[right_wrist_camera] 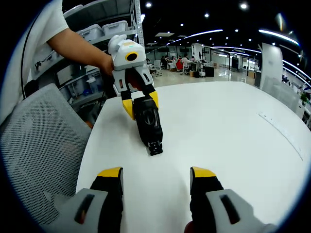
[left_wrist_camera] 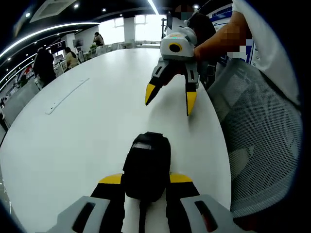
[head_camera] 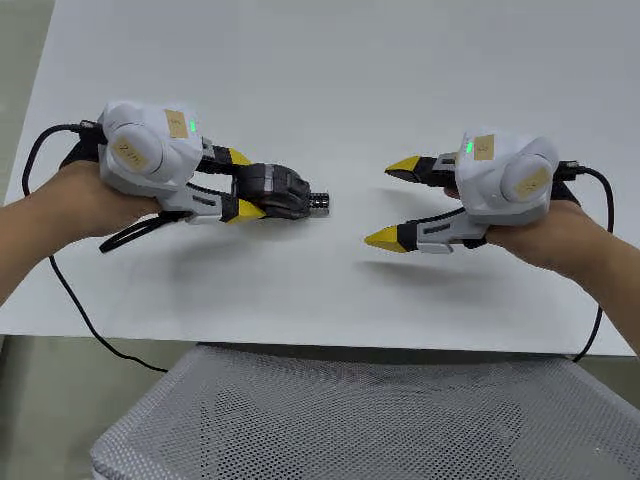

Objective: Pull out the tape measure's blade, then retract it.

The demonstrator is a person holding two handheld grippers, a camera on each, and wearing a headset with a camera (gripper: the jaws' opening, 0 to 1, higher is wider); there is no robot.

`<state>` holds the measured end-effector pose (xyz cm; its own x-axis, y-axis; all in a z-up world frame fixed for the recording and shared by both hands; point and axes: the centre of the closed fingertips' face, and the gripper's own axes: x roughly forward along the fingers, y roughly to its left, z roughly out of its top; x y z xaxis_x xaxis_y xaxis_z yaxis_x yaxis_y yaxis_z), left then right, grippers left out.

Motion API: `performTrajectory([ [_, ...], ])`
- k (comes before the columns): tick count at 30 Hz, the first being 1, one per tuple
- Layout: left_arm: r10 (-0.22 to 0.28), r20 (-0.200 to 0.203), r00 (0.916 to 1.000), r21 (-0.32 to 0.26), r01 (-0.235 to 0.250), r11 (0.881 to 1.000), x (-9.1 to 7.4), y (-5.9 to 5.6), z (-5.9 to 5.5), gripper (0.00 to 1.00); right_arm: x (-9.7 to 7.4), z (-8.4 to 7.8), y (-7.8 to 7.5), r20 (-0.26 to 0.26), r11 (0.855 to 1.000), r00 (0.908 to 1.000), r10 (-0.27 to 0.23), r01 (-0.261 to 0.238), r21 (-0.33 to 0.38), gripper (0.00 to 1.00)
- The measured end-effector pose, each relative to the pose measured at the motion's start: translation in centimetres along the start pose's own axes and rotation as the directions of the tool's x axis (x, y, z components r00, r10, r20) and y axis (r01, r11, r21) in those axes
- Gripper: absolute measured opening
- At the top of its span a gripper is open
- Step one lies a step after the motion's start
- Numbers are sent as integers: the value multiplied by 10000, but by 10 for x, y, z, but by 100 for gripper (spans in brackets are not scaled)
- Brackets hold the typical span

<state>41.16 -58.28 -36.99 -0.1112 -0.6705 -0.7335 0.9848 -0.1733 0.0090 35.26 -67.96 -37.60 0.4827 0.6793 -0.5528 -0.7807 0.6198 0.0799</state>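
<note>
A black tape measure (head_camera: 278,191) lies low over the white table (head_camera: 330,80), its metal blade tip (head_camera: 319,203) pointing right, with no blade drawn out. My left gripper (head_camera: 242,184) is shut on its body; in the left gripper view the tape measure (left_wrist_camera: 146,164) sits between the yellow-tipped fingers (left_wrist_camera: 111,179). My right gripper (head_camera: 395,203) stands open a short way to the right of the blade tip, facing it with nothing between its fingers. In the right gripper view the tape measure (right_wrist_camera: 149,124) lies ahead of the open fingertips (right_wrist_camera: 111,172), and the left gripper (right_wrist_camera: 140,102) holds it.
A grey mesh chair back (head_camera: 350,420) stands at the near table edge. Black cables (head_camera: 70,290) trail from both grippers over the table. Several people (left_wrist_camera: 46,63) and desks show far off in the room.
</note>
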Motion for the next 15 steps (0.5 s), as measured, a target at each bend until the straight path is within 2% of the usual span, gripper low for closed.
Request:
performTrajectory([
  [4, -18, -43, 10000, 81, 18, 10000, 0, 1, -1, 29, 8, 2, -1, 5, 9994, 10000, 75, -75, -337, 51],
  [15, -119, -257, 9996, 220, 125, 9997, 0, 1, -2, 29, 31, 9, 0, 212, 9976, 9991, 381, -368, -591, 42],
])
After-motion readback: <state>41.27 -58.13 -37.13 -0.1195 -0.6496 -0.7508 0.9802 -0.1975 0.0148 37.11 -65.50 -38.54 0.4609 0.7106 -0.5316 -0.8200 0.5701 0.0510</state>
